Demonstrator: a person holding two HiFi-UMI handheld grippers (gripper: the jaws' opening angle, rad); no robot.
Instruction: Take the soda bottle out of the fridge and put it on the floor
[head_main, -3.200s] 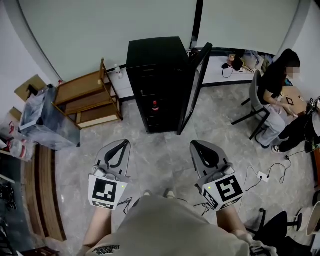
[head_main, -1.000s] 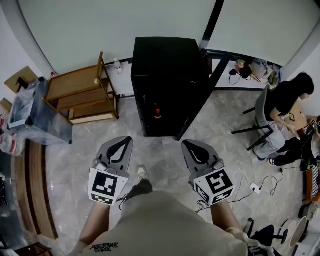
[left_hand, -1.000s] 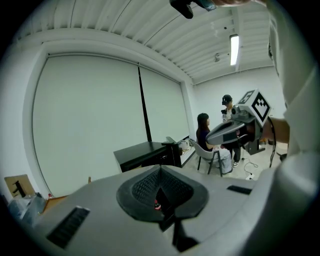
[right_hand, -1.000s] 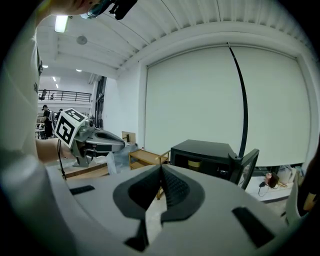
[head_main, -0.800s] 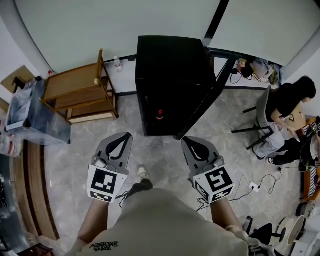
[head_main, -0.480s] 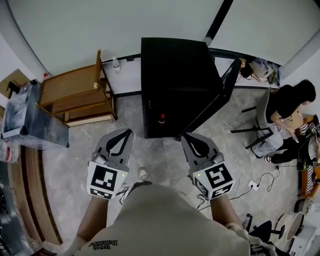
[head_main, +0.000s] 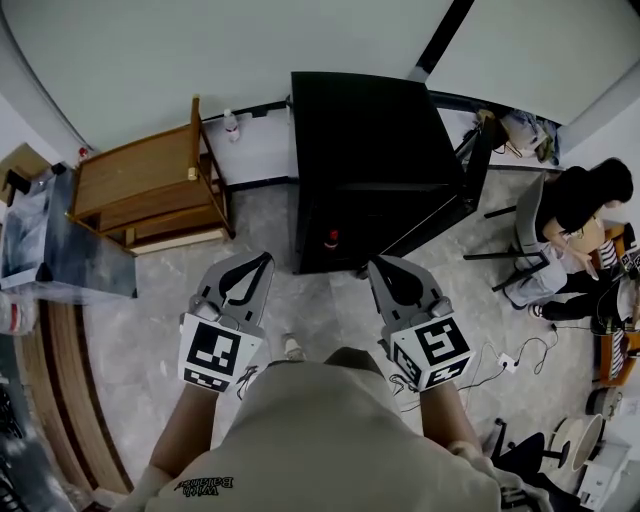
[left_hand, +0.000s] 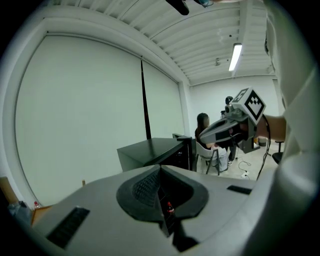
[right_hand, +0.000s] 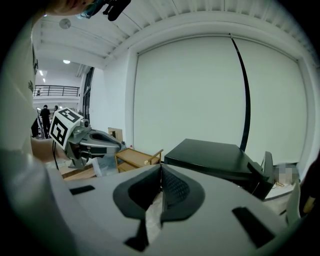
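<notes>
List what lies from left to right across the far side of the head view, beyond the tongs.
In order: grey bin → wooden shelf → fridge → seated person.

Fridge (head_main: 372, 140) closer than before

Head view: overhead, facing steeply down; left gripper (head_main: 260, 266) and right gripper (head_main: 380, 268) near, fridge (head_main: 370, 130) ahead of their jaws. Gripper views: close behind own jaws, facing along them. All three share the fridge; each gripper view shows the other gripper alongside.
</notes>
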